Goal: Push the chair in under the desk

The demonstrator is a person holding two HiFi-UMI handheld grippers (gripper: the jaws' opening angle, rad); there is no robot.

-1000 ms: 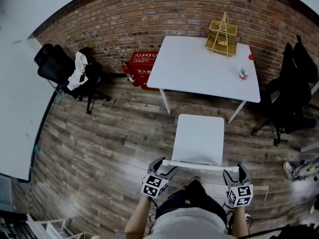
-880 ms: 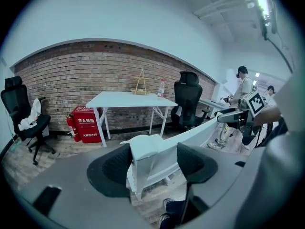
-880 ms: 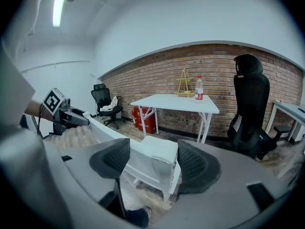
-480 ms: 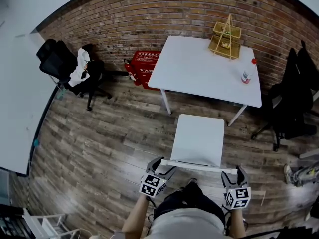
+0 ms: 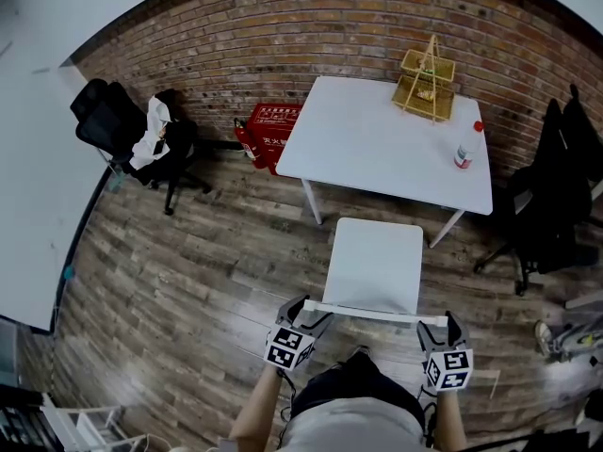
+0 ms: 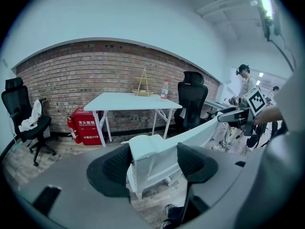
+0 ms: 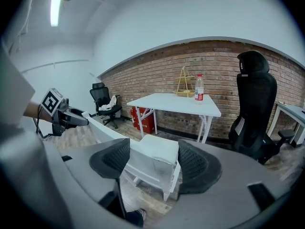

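White chair [image 5: 375,262] sits just short of the desk [image 5: 377,135], seat not yet under it, with left gripper [image 5: 311,314] and right gripper [image 5: 443,326] each clamped on an end of its backrest [image 5: 372,311]; push step, I'd judge, and next calls for an even, straight shove deskward.

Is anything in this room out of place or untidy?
The white chair stands clear of the desk, not pushed under it. A white cloth hangs crumpled over the left black office chair. Nothing looks spilled.
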